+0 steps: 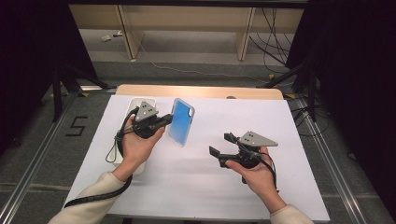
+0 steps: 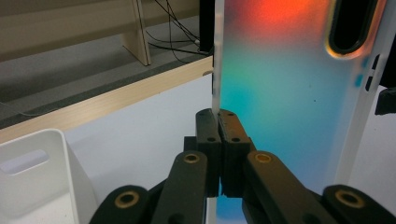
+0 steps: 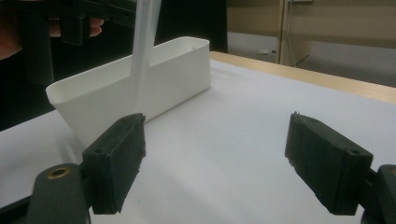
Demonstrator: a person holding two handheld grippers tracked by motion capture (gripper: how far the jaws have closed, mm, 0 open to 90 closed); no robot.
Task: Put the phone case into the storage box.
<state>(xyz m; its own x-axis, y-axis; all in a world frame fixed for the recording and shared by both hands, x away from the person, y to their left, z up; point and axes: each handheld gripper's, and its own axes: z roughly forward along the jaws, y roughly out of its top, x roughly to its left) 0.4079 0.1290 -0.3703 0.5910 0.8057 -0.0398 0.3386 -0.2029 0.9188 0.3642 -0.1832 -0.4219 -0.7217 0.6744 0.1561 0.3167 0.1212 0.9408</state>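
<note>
I keep my left hand-held gripper (image 1: 166, 119) pinched shut on the phone case (image 1: 181, 122) edge, lifting it clear of the table (image 1: 289, 140) so my wide-open, empty right hand-held gripper (image 1: 222, 144) can approach.

In the left gripper view the phone case (image 2: 289, 93) runs off the top and the right edge, so its full shape is cut. The white bin (image 2: 42, 172) is cut off at the left and bottom — just one corner shows.

In the high view the left hand (image 1: 137, 142) hides most of the bin (image 1: 135, 101).

In the right gripper view the case (image 3: 142, 56) is a blurry pale strip — its top is cut off. The left hand (image 3: 18, 30) there is dark and cut by the edge.
</note>
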